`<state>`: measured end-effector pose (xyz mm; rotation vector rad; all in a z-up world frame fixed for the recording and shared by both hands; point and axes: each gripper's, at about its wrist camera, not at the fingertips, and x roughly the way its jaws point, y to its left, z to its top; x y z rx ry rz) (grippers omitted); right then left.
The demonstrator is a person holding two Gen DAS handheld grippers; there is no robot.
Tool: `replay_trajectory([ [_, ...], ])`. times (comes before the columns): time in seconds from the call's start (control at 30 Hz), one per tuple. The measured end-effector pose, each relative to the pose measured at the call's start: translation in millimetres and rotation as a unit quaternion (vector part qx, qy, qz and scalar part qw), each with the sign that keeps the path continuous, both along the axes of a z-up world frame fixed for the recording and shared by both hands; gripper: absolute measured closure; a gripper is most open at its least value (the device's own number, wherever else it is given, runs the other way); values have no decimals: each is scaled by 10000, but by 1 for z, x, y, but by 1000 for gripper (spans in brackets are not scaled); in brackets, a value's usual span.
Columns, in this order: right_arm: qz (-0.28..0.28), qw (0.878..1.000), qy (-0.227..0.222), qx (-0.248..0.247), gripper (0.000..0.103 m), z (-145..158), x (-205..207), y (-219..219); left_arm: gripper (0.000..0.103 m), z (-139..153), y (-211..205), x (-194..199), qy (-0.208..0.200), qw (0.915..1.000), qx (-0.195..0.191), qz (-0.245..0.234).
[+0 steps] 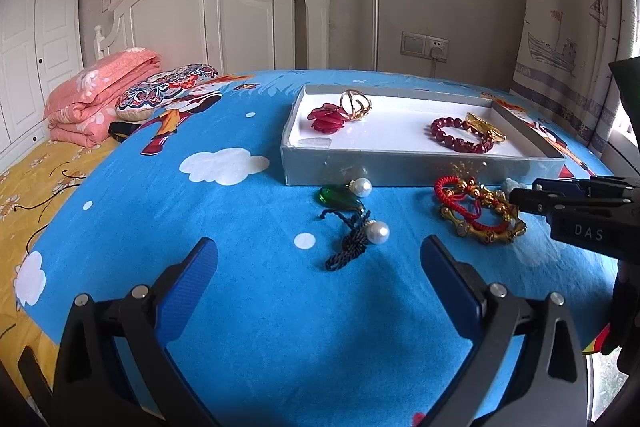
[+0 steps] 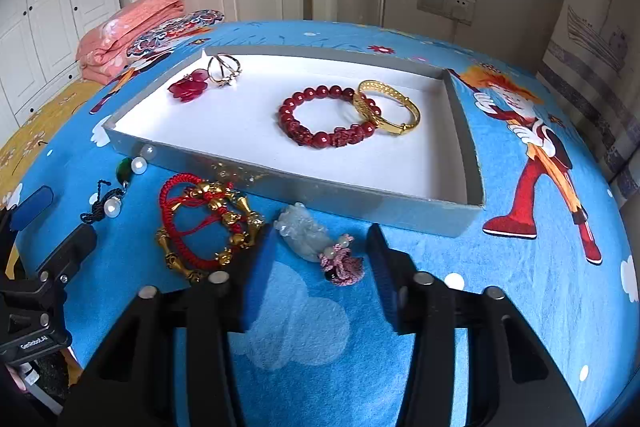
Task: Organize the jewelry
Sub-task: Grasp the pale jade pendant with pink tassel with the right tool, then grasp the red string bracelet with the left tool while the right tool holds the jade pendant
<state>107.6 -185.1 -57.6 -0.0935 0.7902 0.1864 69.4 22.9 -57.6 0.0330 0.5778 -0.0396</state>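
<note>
A grey tray (image 2: 360, 201) with a white floor holds a red bead bracelet (image 2: 326, 117), a gold bangle (image 2: 390, 107), a red flower piece (image 2: 187, 87) and a gold ring (image 2: 224, 69). In front of it on the blue sheet lie a pale jade pendant with a pink tassel (image 2: 308, 233), a red cord and gold bead bracelet (image 2: 208, 223), and a green pendant with pearls (image 1: 352, 211). My right gripper (image 2: 316, 259) is open, its fingers either side of the jade pendant. My left gripper (image 1: 320, 267) is open and empty, just short of the pearl pendant.
The blue cartoon sheet (image 1: 240, 307) covers the bed. A folded pink quilt (image 1: 96, 95) and a patterned pillow (image 1: 168, 89) lie at the far left by the white headboard (image 1: 208, 11). A curtain (image 1: 568, 7) hangs at the right.
</note>
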Motion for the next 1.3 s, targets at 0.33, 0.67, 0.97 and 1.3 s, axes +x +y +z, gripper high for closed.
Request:
replay_trajectory([
  [0.33,6,9996,-251,152,82,-4,-45,-1,5,-3,1,1,81,10000,4,39],
  [0.67,-108,9996,-246,-28,78,-3,-20,6,5,-2,-5,-3,13,9999,120,-71],
  [0.97,-266,9974,-659,147,83,-9,-58,-9,5,-2,-5,-2,26,9999,66,-88],
  [1.3,-294,9962,-775,266,83,-12,-66,-11,12,25,-29,26,203,9986,-317,-370],
])
